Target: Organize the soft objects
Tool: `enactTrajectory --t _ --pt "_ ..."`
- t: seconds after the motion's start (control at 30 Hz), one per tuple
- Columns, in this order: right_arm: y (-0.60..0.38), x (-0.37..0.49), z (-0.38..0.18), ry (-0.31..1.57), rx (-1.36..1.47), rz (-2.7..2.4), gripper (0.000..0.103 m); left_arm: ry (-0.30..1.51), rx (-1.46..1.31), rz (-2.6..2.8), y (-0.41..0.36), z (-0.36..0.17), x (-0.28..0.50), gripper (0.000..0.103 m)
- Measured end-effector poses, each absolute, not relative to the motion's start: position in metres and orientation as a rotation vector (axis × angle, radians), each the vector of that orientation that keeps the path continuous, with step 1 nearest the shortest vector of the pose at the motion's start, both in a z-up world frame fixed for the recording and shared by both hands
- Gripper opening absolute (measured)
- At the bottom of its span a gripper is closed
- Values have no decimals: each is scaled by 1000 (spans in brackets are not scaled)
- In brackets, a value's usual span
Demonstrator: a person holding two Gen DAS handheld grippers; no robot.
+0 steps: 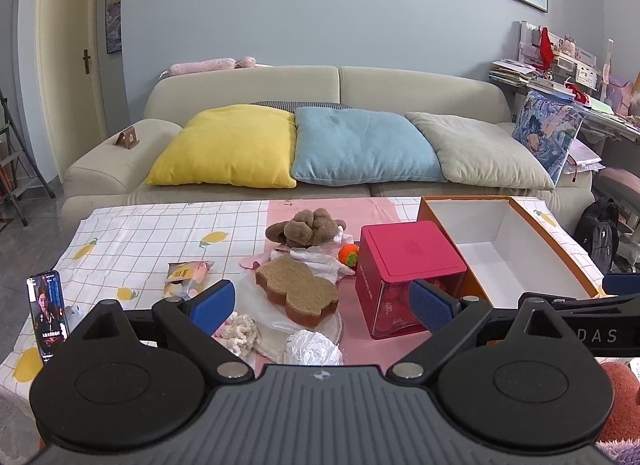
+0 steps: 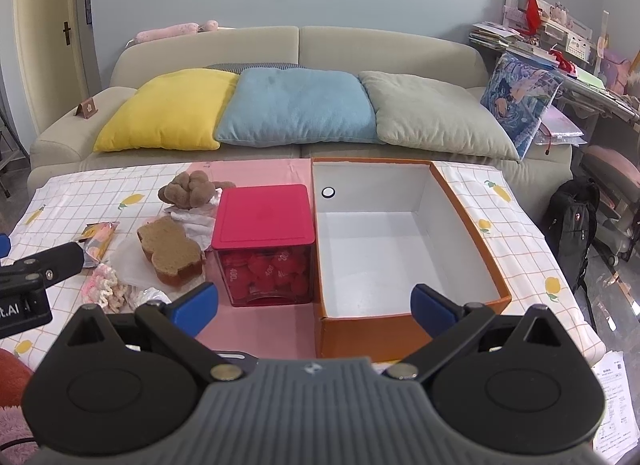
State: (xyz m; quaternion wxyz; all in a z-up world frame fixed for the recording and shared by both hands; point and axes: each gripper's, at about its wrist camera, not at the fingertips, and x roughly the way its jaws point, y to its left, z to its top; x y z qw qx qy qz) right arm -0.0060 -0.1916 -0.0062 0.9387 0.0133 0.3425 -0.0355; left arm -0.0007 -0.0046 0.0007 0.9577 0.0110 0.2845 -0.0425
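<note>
An open orange box (image 2: 472,225) with a white, empty inside stands on the table's right side; it also shows in the left wrist view (image 1: 560,249). Left of it lie soft things: a brown bear-shaped sponge (image 1: 298,291) (image 2: 170,251), a brown plush toy (image 1: 306,227) (image 2: 190,189), white cloth (image 1: 324,263), an orange knitted ball (image 1: 349,255), a pink-white scrunchie (image 1: 238,333) (image 2: 104,289) and a silvery bundle (image 1: 312,347). My left gripper (image 1: 322,303) is open above the sponge. My right gripper (image 2: 314,305) is open over the box's near-left corner.
A red-lidded clear container (image 1: 404,279) (image 2: 266,243) of red pieces stands between the soft things and the box. A snack packet (image 1: 186,277) and a phone (image 1: 48,315) lie at the left. A sofa (image 1: 320,85) with cushions is behind the table.
</note>
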Motion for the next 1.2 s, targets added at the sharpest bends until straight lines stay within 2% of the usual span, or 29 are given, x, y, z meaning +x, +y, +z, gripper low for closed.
enactTrajectory --t 1.2 --pt "-193 -4 -7 712 27 -76 100 601 31 -91 -6 -2 -4 103"
